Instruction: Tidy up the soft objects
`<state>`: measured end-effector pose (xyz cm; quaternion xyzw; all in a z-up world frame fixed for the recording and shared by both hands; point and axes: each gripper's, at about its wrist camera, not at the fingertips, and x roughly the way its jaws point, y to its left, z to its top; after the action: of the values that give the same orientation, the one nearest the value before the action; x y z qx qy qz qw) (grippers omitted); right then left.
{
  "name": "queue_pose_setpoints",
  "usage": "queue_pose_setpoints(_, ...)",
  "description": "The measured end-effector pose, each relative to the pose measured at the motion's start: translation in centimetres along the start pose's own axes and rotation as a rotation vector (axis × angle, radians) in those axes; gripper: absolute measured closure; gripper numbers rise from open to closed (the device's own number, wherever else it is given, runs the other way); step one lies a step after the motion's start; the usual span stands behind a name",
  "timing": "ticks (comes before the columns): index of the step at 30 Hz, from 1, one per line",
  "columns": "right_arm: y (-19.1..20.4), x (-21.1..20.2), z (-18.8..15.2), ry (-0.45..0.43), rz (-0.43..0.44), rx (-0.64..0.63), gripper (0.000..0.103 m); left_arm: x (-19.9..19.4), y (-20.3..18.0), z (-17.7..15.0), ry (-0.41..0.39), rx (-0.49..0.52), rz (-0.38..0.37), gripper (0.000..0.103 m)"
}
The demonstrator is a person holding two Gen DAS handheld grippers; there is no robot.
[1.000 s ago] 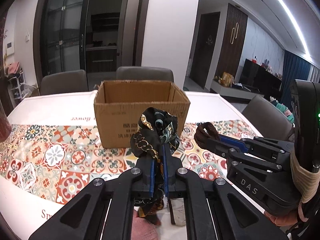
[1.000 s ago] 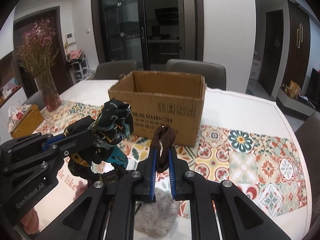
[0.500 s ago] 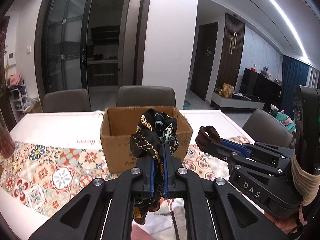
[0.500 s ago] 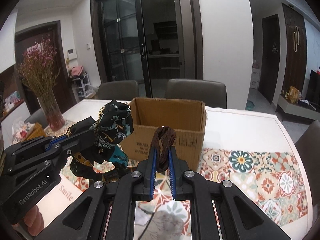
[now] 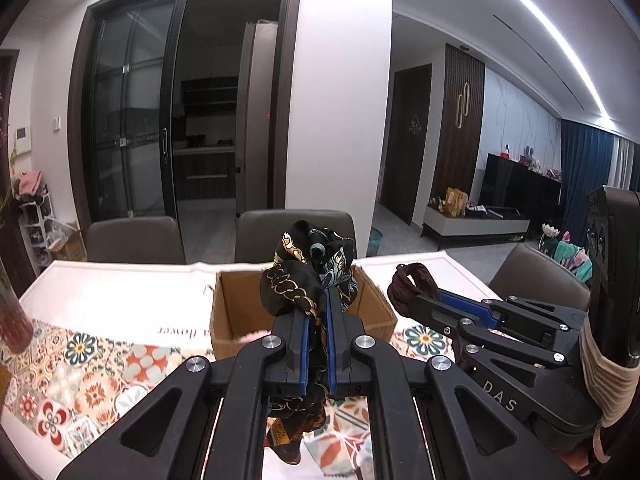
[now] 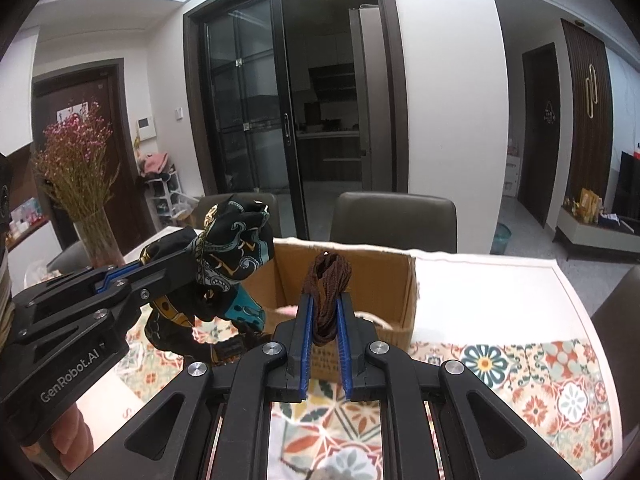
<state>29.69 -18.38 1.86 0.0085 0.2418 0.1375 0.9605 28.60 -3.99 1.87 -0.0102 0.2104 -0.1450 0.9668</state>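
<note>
My left gripper (image 5: 316, 300) is shut on a black patterned scarf (image 5: 308, 268) with gold and teal print, held in the air in front of an open cardboard box (image 5: 240, 308). The scarf's tail hangs below the fingers. My right gripper (image 6: 324, 304) is shut on a bundle of brown cord (image 6: 326, 276), also held up in front of the box (image 6: 384, 280). The left gripper with the scarf (image 6: 232, 236) shows at the left of the right wrist view. The right gripper with the cord (image 5: 412, 284) shows at the right of the left wrist view.
The box stands on a table with a tiled-pattern runner (image 6: 520, 372) and white cloth (image 5: 120, 284). A vase of dried pink flowers (image 6: 80, 176) stands at the table's left. Grey chairs (image 6: 394, 220) stand behind the table. A pale fuzzy object (image 6: 344, 464) lies below the right gripper.
Both grippers have risen with their loads. The box and table now sit lower in both views, and the box's inside shows more.
</note>
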Motion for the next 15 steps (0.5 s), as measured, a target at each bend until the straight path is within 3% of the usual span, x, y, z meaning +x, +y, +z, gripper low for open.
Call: queue_pose_setpoints(15, 0.8, 2.2, 4.2, -0.064, -0.011, -0.008, 0.09, 2.5, 2.8, 4.2, -0.059, 0.011, -0.031, 0.094)
